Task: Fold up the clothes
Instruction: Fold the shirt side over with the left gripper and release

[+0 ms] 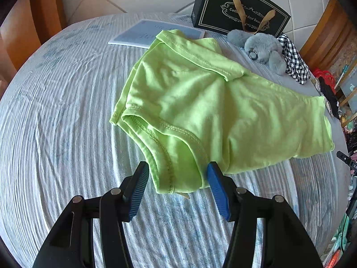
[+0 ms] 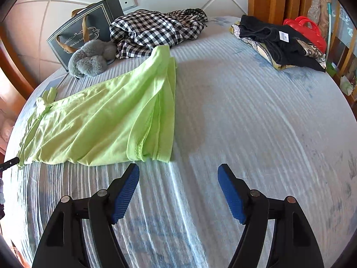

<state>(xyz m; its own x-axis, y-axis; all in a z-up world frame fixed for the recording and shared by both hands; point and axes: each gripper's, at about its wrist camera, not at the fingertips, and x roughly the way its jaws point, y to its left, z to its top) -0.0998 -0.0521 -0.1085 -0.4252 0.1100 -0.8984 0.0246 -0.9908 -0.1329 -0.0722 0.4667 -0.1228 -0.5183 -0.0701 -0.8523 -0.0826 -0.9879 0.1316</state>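
Note:
A lime-green T-shirt [image 1: 200, 102] lies partly folded on the striped pale-blue cloth, sleeves tucked over the body. My left gripper [image 1: 178, 174] is open, its blue pads [image 1: 137, 192] on either side of the shirt's near shoulder and collar edge, not closed on it. In the right wrist view the same shirt [image 2: 107, 120] lies to the left, hem toward me. My right gripper [image 2: 178, 174] is open and empty, just off the hem's near corner, over bare cloth.
A black gift bag [image 1: 241, 9], a grey plush toy [image 1: 261, 44] and a black-and-white checked garment [image 2: 154, 31] sit at the far side. A blue booklet [image 1: 154, 33] lies beyond the shirt. Dark folded clothes [image 2: 281, 42] and a red basket [image 2: 308, 31] are far right.

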